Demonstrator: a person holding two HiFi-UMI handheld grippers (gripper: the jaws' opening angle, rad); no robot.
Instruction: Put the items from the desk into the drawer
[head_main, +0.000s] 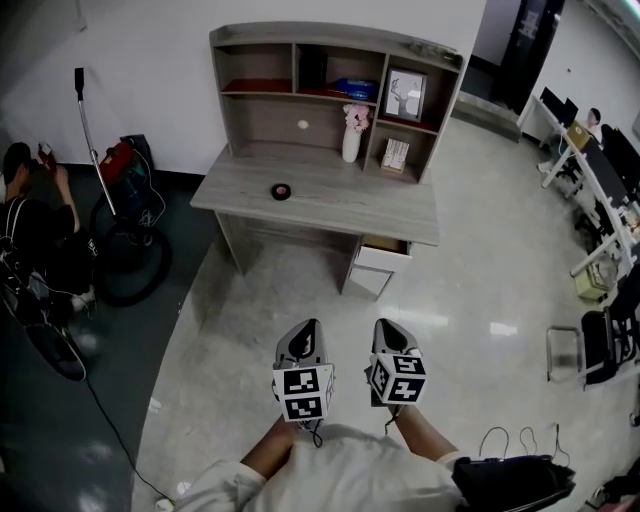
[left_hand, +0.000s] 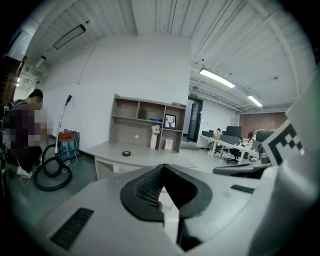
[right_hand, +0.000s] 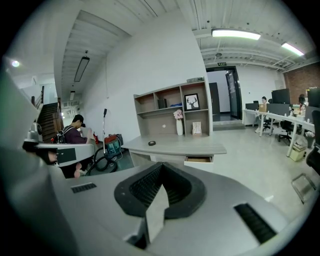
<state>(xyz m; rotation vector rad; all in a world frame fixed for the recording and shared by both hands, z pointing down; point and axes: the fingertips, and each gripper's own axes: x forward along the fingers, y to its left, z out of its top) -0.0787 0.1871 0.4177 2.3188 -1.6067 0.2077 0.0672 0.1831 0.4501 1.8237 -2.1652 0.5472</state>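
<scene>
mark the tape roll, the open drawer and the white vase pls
black tape roll (head_main: 281, 191), head view, top of the roll
open drawer (head_main: 383, 258), head view, white front panel
white vase (head_main: 351, 145), head view, middle of body

Tape roll (head_main: 281, 191) on desk (head_main: 340, 205) (drawer (head_main: 384, 256) under its right end), vase (head_main: 351, 143) behind it

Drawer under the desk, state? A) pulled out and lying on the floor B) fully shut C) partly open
C: the drawer sticks out from under the right end of the desk, with its wooden inside showing.
</scene>
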